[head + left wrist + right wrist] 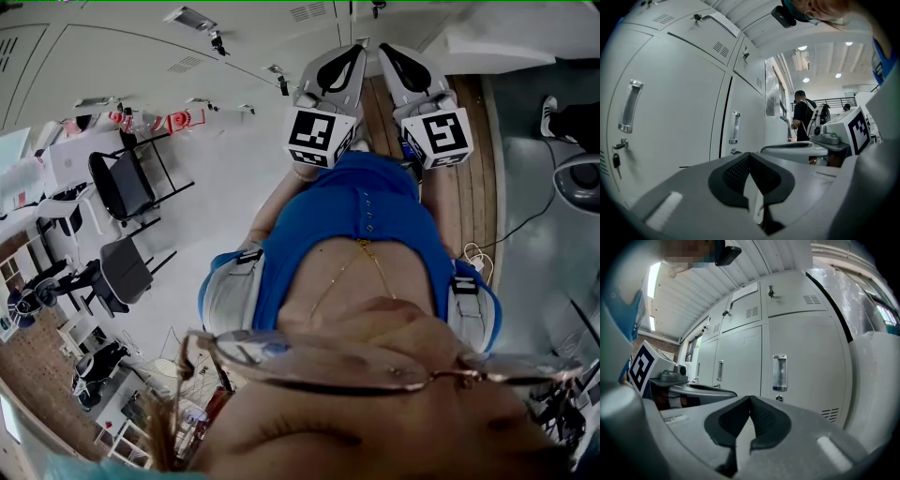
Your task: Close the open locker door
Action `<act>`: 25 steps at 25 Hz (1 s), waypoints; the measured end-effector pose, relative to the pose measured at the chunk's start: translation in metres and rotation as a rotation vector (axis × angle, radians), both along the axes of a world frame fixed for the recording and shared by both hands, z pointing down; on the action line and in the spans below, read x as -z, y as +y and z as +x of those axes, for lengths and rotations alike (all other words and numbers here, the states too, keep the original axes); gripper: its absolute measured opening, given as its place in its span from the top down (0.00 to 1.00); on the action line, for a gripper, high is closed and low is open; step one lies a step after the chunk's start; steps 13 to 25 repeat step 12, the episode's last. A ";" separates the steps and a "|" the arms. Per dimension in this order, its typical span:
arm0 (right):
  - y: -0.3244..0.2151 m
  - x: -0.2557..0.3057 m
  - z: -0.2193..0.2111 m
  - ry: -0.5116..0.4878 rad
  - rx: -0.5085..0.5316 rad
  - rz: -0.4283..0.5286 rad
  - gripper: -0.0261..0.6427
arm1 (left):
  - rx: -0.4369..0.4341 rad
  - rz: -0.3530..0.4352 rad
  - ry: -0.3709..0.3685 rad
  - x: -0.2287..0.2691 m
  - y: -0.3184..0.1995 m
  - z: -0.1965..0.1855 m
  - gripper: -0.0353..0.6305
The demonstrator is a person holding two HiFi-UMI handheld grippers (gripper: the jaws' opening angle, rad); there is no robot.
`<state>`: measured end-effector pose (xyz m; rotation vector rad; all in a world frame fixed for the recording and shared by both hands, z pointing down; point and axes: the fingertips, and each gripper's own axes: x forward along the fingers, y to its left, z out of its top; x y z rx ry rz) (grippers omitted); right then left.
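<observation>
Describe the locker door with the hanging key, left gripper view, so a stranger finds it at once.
The wall of pale grey lockers fills the left gripper view's left side. In its lower row, take the tall door at the far left. Below its upright handle, a dark key hangs from the lock.

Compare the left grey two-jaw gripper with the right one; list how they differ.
The left gripper sees white metal locker doors slanting along its left, a key hanging from one lock; the right gripper faces a locker door with a clear handle nearly head-on. The left gripper's marker cube shows a different black-and-white pattern from the right gripper's cube. Both are shut on nothing and point at those doors, side by side.
</observation>
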<state>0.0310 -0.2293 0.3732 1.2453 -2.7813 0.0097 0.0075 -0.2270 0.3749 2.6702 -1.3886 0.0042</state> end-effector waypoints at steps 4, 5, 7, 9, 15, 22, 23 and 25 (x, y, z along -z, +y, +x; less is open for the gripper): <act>0.004 0.002 0.000 0.001 0.001 0.002 0.96 | 0.002 0.002 0.001 0.002 0.003 0.000 0.95; 0.004 0.002 0.000 0.002 0.002 0.003 0.96 | 0.001 0.002 0.001 0.002 0.004 0.000 0.95; 0.005 0.001 0.000 0.004 0.003 0.003 0.96 | 0.001 0.005 0.002 0.002 0.005 0.000 0.95; 0.006 0.000 0.001 0.005 0.002 0.002 0.96 | 0.002 0.007 0.004 0.001 0.006 -0.001 0.95; 0.008 0.000 0.002 0.004 0.000 0.003 0.96 | 0.004 0.007 0.005 0.001 0.008 -0.001 0.95; 0.008 0.000 0.002 0.004 0.000 0.003 0.96 | 0.004 0.007 0.005 0.001 0.008 -0.001 0.95; 0.008 0.000 0.002 0.004 0.000 0.003 0.96 | 0.004 0.007 0.005 0.001 0.008 -0.001 0.95; 0.008 0.000 0.002 0.004 0.000 0.003 0.96 | 0.004 0.007 0.005 0.001 0.008 -0.001 0.95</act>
